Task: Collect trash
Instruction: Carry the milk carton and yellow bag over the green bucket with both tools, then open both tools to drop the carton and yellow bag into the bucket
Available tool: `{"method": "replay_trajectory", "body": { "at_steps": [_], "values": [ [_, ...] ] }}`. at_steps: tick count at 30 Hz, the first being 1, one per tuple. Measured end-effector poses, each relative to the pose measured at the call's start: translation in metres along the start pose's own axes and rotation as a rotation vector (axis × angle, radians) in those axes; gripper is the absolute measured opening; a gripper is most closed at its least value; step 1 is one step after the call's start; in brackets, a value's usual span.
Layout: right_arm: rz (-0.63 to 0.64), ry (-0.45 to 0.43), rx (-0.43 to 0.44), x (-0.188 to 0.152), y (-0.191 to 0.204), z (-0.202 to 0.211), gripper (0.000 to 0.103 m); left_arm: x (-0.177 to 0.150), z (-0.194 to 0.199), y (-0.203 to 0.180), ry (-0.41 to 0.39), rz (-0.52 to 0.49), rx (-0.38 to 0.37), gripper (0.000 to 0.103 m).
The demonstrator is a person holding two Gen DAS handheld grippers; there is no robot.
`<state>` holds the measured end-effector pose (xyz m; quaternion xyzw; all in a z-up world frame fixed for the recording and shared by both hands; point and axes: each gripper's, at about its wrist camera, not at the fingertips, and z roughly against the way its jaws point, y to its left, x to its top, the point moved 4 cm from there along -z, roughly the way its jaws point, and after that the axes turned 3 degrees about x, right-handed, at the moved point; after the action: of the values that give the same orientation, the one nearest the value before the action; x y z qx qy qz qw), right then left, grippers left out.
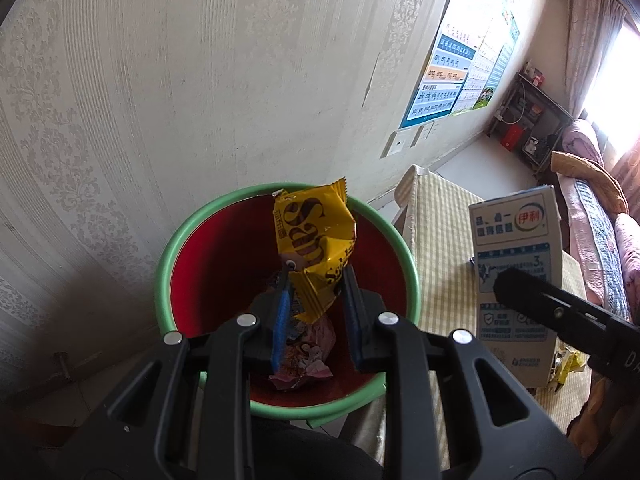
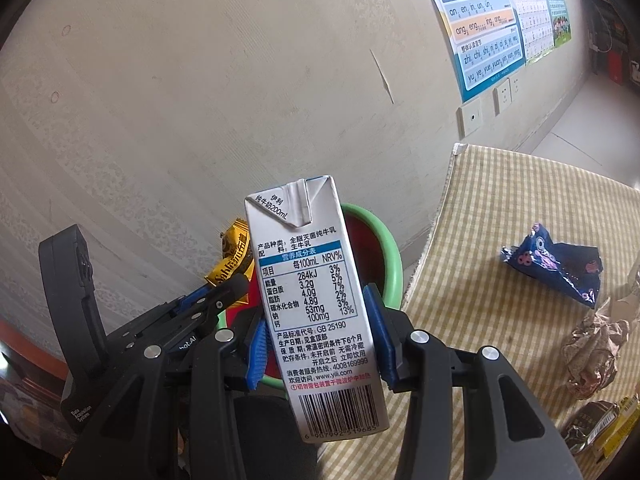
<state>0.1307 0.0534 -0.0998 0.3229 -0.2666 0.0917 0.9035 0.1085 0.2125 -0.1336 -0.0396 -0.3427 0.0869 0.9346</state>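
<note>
A red bin with a green rim stands against the wall, with a pink wrapper lying at its bottom. My left gripper is shut on a yellow snack wrapper and holds it above the bin's opening. My right gripper is shut on a white milk carton, upright, just right of the bin. In the left wrist view the carton hangs over the checked tablecloth with a right finger across it. The left gripper with the yellow wrapper shows beside the carton.
The checked tablecloth covers a table right of the bin. On it lie a blue wrapper, crumpled brown paper and yellow packets. A wallpapered wall with posters runs behind. A sofa stands at far right.
</note>
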Motion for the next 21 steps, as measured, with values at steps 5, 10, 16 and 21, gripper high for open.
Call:
{"method": "replay_trajectory", "body": {
  "at_steps": [5, 10, 16, 21],
  "values": [
    [-0.03, 0.012, 0.022, 0.007, 0.001, -0.014, 0.042, 0.004, -0.011, 0.005, 0.023, 0.009, 0.003, 0.023],
    [-0.044, 0.015, 0.04, 0.014, 0.008, -0.03, 0.044, 0.006, -0.018, 0.014, 0.027, 0.035, 0.024, 0.025],
    [-0.021, -0.017, 0.021, 0.021, 0.013, -0.036, 0.06, 0.001, -0.022, 0.026, 0.034, 0.084, 0.04, 0.055],
    [0.024, -0.055, -0.038, 0.013, 0.001, -0.009, 0.063, -0.003, -0.015, 0.02, 0.026, 0.073, 0.043, 0.057]
  ]
}}
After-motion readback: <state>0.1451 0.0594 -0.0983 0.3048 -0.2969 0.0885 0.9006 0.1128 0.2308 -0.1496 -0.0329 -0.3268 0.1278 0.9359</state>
